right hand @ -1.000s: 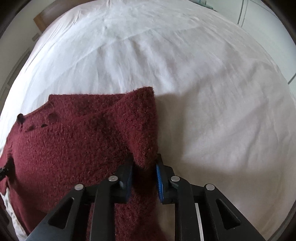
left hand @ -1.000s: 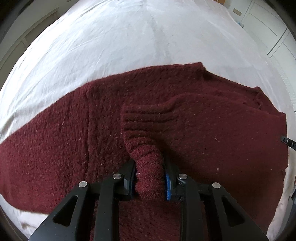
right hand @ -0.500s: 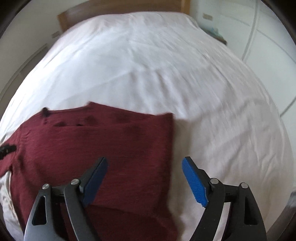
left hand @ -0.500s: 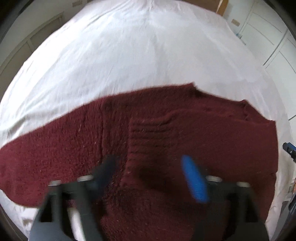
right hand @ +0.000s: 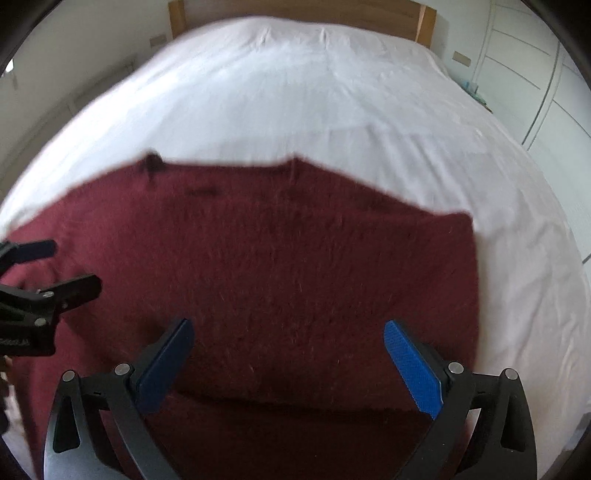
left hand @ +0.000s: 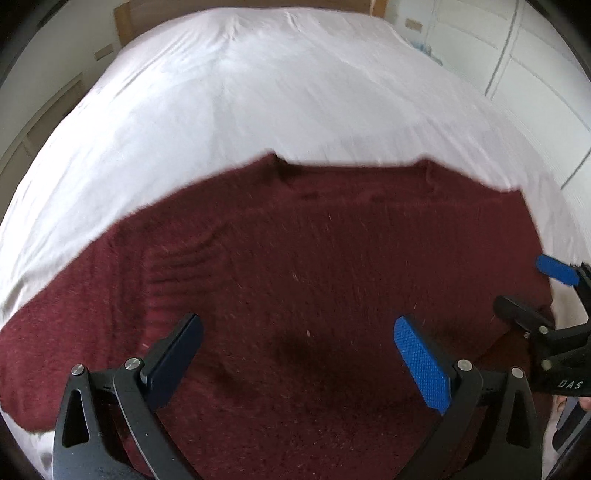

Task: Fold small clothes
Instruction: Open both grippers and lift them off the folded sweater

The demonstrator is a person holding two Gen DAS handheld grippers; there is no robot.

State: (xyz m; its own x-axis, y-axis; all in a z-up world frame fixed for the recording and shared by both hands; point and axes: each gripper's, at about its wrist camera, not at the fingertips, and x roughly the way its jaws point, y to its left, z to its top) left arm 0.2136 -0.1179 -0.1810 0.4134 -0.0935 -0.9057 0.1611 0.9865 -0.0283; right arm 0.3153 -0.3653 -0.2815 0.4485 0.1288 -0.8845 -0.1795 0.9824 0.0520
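A dark red knitted sweater [left hand: 314, 266] lies flat on the white bed, its right sleeve folded across the body; it also shows in the right wrist view [right hand: 277, 258]. My left gripper [left hand: 295, 343] is open and empty, held above the sweater's lower middle. My right gripper [right hand: 288, 343] is open and empty above the sweater's right part, near the folded edge. The right gripper also shows at the right edge of the left wrist view [left hand: 532, 291], and the left gripper at the left edge of the right wrist view [right hand: 62, 266].
The white bed sheet [left hand: 277, 92] stretches far beyond the sweater to a wooden headboard [right hand: 295, 11]. White wardrobe doors [left hand: 535, 66] stand to the right. The bed's right edge [right hand: 554, 295] lies just right of the sweater.
Both grippers have let go of the sweater fabric, opened wide and pulled up and back. The folded sleeve now lies flat on the sweater body.
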